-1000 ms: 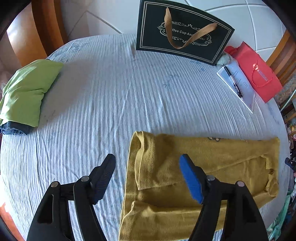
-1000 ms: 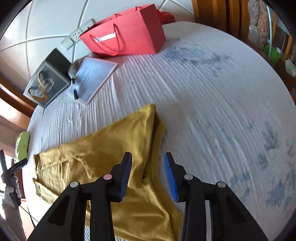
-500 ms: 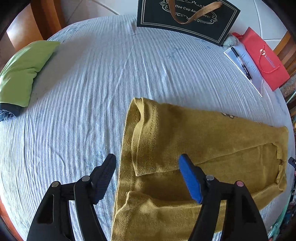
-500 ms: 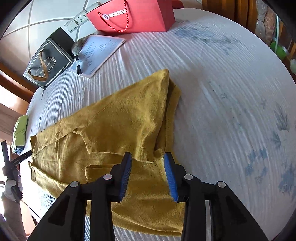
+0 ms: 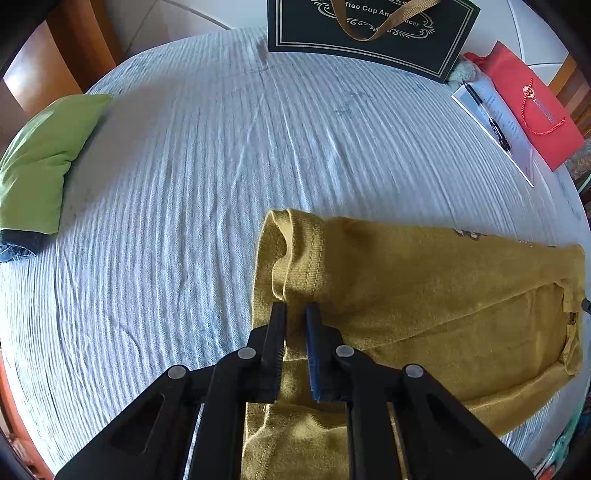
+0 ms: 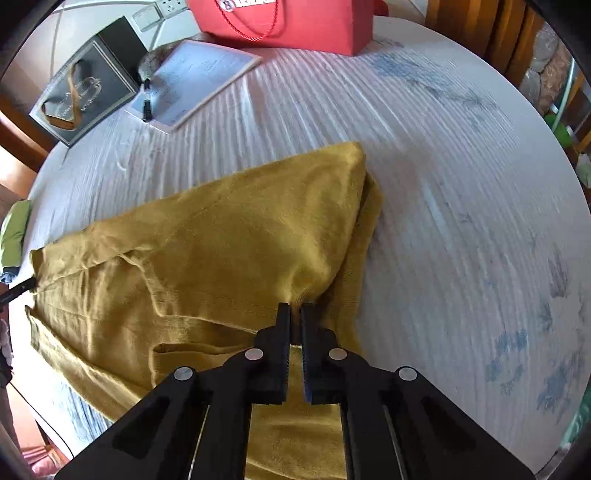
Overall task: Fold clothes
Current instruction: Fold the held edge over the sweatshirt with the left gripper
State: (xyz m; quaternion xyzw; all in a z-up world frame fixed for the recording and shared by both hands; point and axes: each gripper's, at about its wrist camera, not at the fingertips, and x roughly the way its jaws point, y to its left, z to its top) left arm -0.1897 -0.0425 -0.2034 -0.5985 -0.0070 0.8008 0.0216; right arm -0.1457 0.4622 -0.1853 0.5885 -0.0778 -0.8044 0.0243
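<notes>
A mustard-yellow garment [image 5: 424, 295] lies partly folded on the white striped cloth [image 5: 221, 147]. My left gripper [image 5: 295, 306] points down at the garment's left end, its jaws closing with a pinch of the hem fabric pressed between the pads. In the right wrist view the same garment [image 6: 221, 240] spreads out to the left. My right gripper [image 6: 295, 306] is shut on a gathered fold near the garment's right edge, and the fabric puckers at the tips.
A folded green garment [image 5: 40, 158] rests on dark denim at the left edge. At the far side stand a black gift bag [image 5: 369, 29] and a red bag [image 5: 532, 110], beside a paper with a pen [image 5: 491, 122]. Wooden furniture rises behind.
Both grippers came down onto the yellow garment and their jaws went from wide apart to pinched on its fabric. The right one also shifted over the garment.
</notes>
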